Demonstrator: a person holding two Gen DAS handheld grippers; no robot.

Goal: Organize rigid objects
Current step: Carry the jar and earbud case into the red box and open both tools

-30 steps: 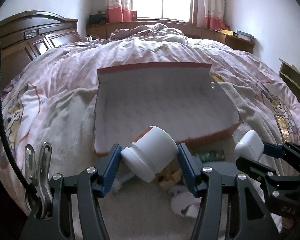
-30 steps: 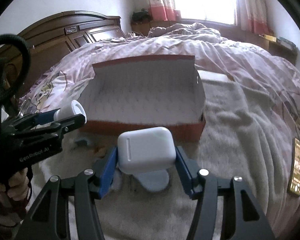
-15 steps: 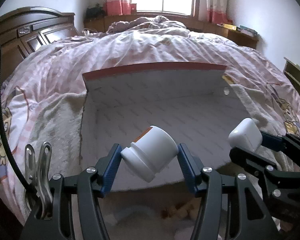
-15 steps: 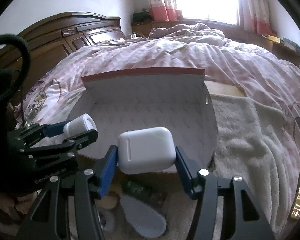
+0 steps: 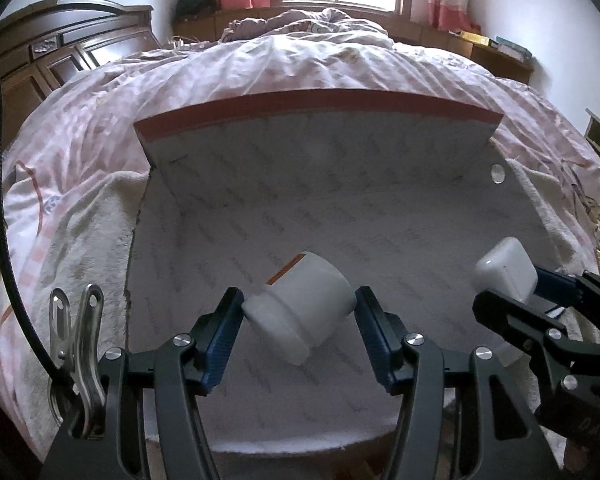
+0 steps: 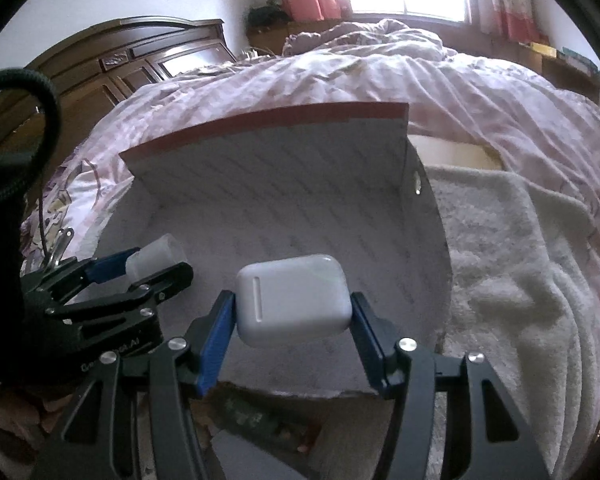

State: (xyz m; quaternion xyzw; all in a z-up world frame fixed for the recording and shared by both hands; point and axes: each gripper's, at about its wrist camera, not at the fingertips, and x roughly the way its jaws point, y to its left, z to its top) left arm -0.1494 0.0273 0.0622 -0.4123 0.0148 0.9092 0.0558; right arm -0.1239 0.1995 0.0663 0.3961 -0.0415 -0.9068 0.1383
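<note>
A white pill bottle (image 5: 302,306) with an orange-edged label hangs tilted, cap toward the camera, clenched between the blue pads of the left gripper (image 5: 299,322) above the open white box (image 5: 340,184). Just to its right, the right gripper (image 6: 292,326) grasps a white earbud case (image 6: 292,300) by its short sides, also over the box floor. The box has a red-edged back wall and sits on a cream fleece blanket (image 6: 512,264) spread across a pink striped duvet (image 5: 300,68). A dark wooden headboard (image 6: 132,56) stands to the left
</note>
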